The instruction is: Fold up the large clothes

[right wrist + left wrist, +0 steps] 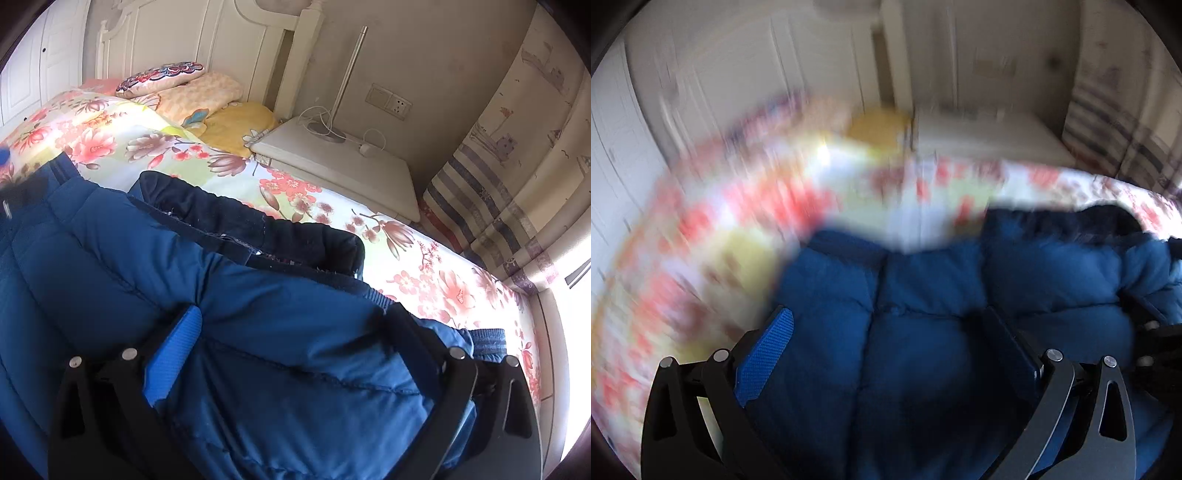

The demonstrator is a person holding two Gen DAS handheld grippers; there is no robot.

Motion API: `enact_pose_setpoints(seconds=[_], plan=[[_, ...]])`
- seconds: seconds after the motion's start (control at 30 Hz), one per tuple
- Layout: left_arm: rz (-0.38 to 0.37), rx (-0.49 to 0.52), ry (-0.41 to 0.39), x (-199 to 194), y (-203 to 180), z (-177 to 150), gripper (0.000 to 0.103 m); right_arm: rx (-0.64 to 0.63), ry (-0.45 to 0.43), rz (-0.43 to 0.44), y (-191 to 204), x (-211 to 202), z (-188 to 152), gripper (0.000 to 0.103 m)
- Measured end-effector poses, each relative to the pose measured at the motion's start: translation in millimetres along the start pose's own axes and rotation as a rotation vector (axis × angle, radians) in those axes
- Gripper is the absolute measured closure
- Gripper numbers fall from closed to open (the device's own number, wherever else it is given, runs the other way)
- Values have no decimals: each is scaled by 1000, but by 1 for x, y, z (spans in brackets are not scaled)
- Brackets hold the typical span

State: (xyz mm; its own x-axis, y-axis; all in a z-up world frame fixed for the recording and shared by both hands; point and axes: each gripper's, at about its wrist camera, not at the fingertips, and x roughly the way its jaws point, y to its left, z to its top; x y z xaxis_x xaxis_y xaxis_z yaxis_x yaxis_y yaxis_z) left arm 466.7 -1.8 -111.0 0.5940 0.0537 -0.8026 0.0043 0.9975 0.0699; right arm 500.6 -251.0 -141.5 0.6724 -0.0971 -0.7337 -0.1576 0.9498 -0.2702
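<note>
view: left wrist, background motion-blurred | left gripper (886, 325): jaws spread wide, blue-padded finger (764, 358) at left, dark finger (1015, 347) at right | blue quilted puffer jacket (923, 295): fills space between fingers, lying on floral bedspread (701, 229) | white nightstand (990, 136): beyond bed | yellow pillow (875, 129): beside nightstand

Home bedroom. Bed (332, 206) with a floral cover, white carved headboard (207, 40) at its head, pillows (166, 75) and a folded blanket (207, 94) stacked against it. White nightstand (369, 177) just beside the bed, carrying a slim lamp (349, 77) and a white cable (373, 142). Wall socket (389, 101) above the nightstand. Curtain (517, 162) printed with boats and stripes on the right, daylight at its edge. White panelled wardrobe doors (33, 70) far left.
</note>
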Motion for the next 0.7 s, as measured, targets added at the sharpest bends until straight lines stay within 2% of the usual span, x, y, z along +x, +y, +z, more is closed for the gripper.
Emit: enact_pose_setpoints(seconds=[0.07, 0.17, 0.37, 0.43, 0.63, 0.7], plan=[[-29, -54, 7, 2, 11, 4, 4, 5, 0, 5, 0, 0, 0, 4], [-41, -46, 12, 2, 10, 3, 4, 15, 2, 21, -2, 1, -1, 4], [-61, -37, 18, 1, 9, 2, 4, 113, 38, 164, -22, 8, -1, 4], [-68, -36, 13, -1, 9, 3, 4, 121, 41, 173, -24, 9, -1, 4], [-115, 6, -102, -39, 5, 18, 4, 118, 45, 171, -20, 10, -1, 4], [-89, 20, -118, -37, 4, 26, 4, 118, 48, 172, -21, 10, -1, 4]])
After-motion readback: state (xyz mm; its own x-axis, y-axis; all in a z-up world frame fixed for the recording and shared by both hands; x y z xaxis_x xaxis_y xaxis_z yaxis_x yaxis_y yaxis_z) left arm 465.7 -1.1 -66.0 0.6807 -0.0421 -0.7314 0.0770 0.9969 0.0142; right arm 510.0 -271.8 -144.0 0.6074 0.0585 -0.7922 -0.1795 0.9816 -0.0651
